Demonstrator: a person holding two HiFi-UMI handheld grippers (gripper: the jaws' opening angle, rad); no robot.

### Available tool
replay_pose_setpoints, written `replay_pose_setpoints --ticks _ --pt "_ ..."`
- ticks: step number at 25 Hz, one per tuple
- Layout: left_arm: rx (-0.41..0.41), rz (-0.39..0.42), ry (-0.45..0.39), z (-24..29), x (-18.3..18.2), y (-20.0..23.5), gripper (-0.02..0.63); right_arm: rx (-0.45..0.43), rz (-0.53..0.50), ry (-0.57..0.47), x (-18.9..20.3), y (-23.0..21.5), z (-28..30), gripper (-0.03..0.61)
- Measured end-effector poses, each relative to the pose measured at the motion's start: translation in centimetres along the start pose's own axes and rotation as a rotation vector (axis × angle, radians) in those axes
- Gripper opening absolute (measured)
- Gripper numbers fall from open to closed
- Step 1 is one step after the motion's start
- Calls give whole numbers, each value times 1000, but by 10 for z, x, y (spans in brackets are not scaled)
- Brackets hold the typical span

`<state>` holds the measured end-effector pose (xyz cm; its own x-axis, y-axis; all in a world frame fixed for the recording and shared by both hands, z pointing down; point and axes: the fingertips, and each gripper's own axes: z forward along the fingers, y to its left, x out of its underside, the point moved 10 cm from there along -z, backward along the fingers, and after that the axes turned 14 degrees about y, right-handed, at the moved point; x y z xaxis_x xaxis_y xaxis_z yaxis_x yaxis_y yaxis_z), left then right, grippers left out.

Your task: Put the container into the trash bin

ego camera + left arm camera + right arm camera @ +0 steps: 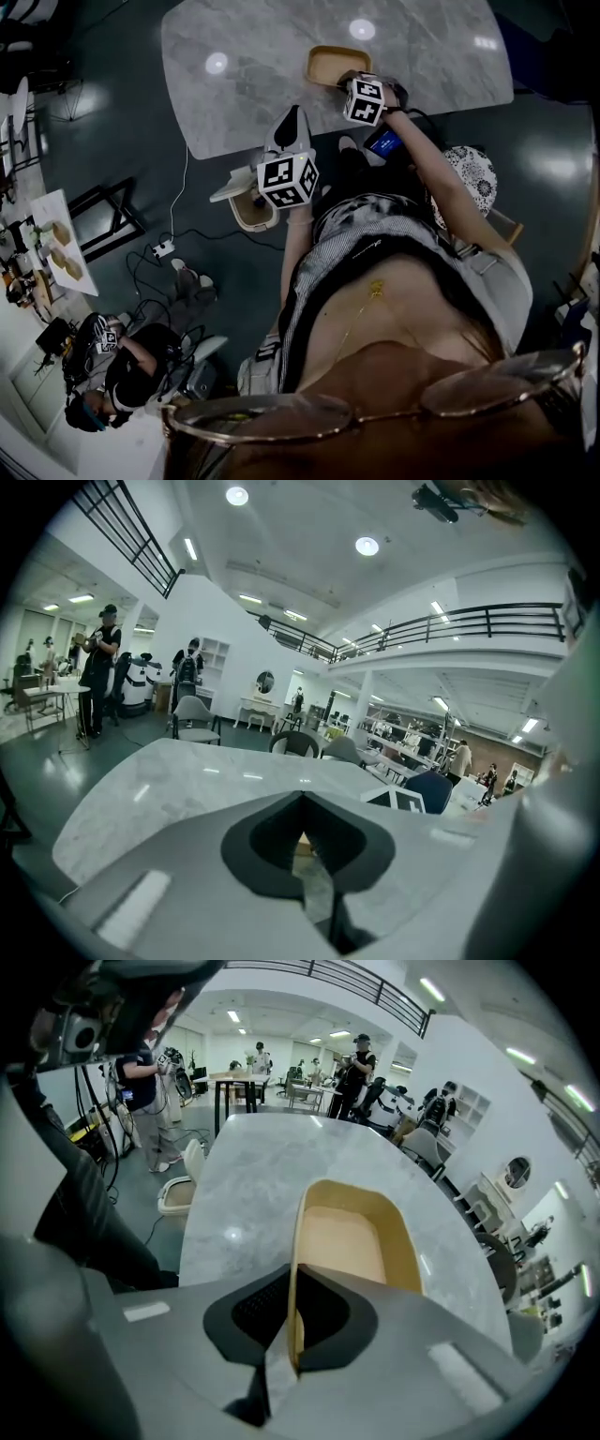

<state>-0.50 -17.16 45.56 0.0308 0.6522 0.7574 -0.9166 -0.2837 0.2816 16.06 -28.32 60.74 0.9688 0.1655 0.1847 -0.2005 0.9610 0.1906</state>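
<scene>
A tan oval container [337,64] lies on the grey marble table [244,84] near its front edge. My right gripper [345,81] is shut on the container's near rim; in the right gripper view the rim [292,1321] runs between the closed jaws and the container [349,1241] stretches away from them. My left gripper [292,114] hovers at the table's edge, jaws together with nothing in them, pointing across the table [169,789]. The beige trash bin [255,214] with its white lid raised stands on the floor just below the left gripper, and the bin [178,1194] shows left of the table.
A round perforated stool [473,173] stands right of me. Cables and a power strip [164,249] lie on the dark floor by a black frame [108,214]. A person [122,361] crouches at lower left. Chairs [192,714] stand beyond the table.
</scene>
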Motion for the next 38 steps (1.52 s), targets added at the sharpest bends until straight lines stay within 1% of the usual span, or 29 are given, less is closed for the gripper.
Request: replay_pose_setpoints --ticks 6,11,15,17,22,30,38 --pt "26 13 12 7 -3 -3 2 -37 -8 -75 3 -6 -33 34" --pt "37 21 14 0 -2 -8 2 -95 -135 -169 2 6 -72 34" --pt "40 30 10 0 -5 -10 2 -101 -233 -166 3 8 -95 34" --pt "39 32 8 0 -5 -10 2 -101 -259 -159 4 9 -103 34" --pt "42 20 9 -1 -9 -10 2 -107 -277 -200 0 3 -131 33" --pt "17 -2 -6 -6 -10 -8 2 -109 -307 -220 -3 -4 -162 33" --pt "-31 -25 -47 -20 -6 -14 2 -156 -364 -275 -6 2 -176 32"
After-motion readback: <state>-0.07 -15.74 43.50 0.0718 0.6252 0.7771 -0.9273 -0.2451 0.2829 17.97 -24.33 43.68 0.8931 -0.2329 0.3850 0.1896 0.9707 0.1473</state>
